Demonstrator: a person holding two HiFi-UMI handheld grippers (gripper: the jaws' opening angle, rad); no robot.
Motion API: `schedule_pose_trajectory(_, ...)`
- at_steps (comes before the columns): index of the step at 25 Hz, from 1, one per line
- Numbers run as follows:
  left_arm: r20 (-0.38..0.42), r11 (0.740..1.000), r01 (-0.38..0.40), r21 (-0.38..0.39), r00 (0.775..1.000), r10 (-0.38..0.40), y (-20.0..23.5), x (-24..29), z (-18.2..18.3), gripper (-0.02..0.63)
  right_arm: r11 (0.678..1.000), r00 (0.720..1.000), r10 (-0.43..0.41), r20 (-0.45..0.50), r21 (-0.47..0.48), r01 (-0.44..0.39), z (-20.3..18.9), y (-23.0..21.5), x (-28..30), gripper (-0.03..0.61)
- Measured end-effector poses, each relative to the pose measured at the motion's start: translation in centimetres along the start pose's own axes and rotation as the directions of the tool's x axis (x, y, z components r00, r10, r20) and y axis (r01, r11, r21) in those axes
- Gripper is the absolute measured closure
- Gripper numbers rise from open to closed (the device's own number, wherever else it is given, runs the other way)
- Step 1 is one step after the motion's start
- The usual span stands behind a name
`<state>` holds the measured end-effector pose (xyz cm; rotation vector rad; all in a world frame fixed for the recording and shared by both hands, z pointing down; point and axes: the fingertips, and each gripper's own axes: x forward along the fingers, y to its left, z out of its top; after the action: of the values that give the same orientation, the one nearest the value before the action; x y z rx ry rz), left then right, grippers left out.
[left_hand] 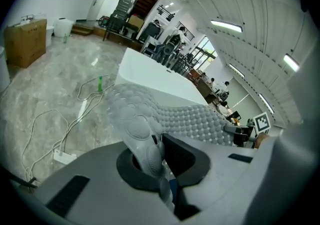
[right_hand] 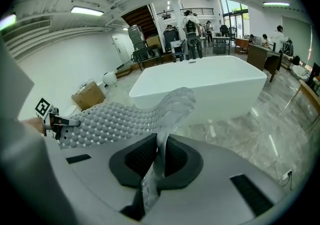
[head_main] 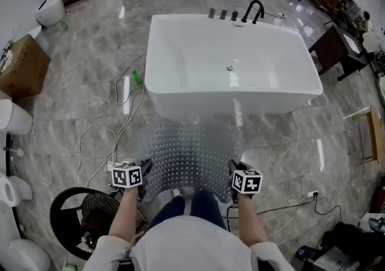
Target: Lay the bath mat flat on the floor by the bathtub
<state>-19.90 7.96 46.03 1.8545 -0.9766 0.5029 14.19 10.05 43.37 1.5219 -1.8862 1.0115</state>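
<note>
A clear, bubble-textured bath mat (head_main: 191,149) hangs stretched between my two grippers, just in front of the white bathtub (head_main: 231,65). My left gripper (head_main: 144,178) is shut on the mat's left near corner, and the mat (left_hand: 150,119) rises out of its jaws in the left gripper view. My right gripper (head_main: 234,176) is shut on the right near corner; the mat's edge (right_hand: 167,114) stands pinched between its pads. The mat's far edge lies near the tub's base. The fingertips are hidden under the mat in the head view.
White cables (head_main: 99,137) trail over the marble floor left of the mat, beside a small green bottle (head_main: 136,77). A black round stool (head_main: 81,218) stands near left. A cardboard box (head_main: 21,68) and toilets (head_main: 13,118) line the left; wooden furniture (head_main: 370,134) stands right.
</note>
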Motion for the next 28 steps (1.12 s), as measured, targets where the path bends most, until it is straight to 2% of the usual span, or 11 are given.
schedule_pose_trajectory(11,-0.026,0.997,-0.068,-0.031,0.997,0.067,2.0,4.4,0.4,0.574,1.0,0.999,-0.007,-0.048,0.009,0.007,0.2,-2.2,4.9,0.541)
schedule_pose_trajectory(16,-0.018,0.993,-0.121,-0.004,0.993,0.121,3.0,7.3,0.0,0.573,1.0,0.997,-0.021,-0.072,-0.015,0.02,-0.1,-4.2,7.6,0.541)
schedule_pose_trajectory(21,-0.019,0.984,-0.178,0.028,0.984,0.178,5.1,10.3,-0.4,0.574,0.998,0.995,-0.041,-0.089,-0.055,0.036,-0.3,-6.1,11.3,0.541)
schedule_pose_trajectory(28,-0.028,0.974,-0.228,-0.005,0.973,0.228,9.0,15.2,-2.1,0.573,0.995,0.991,-0.06,-0.12,-0.086,0.05,-1.6,-8.2,17.4,0.541)
